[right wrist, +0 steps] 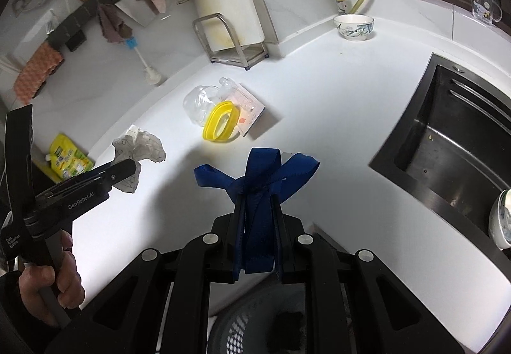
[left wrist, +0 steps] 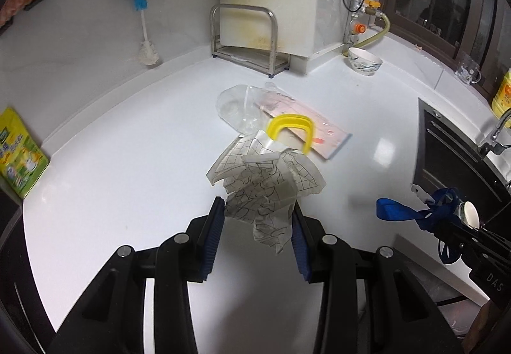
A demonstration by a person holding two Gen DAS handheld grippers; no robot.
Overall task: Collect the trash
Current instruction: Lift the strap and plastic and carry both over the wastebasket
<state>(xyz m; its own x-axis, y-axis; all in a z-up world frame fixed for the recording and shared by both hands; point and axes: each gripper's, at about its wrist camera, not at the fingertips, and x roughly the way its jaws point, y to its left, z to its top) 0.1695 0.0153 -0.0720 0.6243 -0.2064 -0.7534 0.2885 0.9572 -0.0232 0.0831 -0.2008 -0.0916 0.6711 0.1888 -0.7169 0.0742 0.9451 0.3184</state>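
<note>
Left gripper [left wrist: 257, 226]: one, clamped on one crumpled printed wrapper [left wrist: 265, 184], carried clear of the white counter [left wrist: 127, 146] at lower centre of the left wrist view. Right gripper [right wrist: 258, 210]: one, jaws pinched narrow on one knotted blue ribbon [right wrist: 255, 175], lifted above the counter at lower centre of the right wrist view.

Progress, as judged: two pieces of trash are picked up, none seen deposited yet. One dark perforated basket [right wrist: 246, 331] is glimpsed at the bottom edge under the right gripper, presumably the bin.

Remaining on the counter, grouped at centre of frame: one clear plastic container [right wrist: 198, 101], one yellow ring-shaped lid [right wrist: 222, 125], one flat pink-printed packet [right wrist: 247, 108].

Surroundings: one patterned bowl [right wrist: 354, 26] at upper right, one steel rack [right wrist: 223, 41], one sink [right wrist: 447, 143] at right.
</note>
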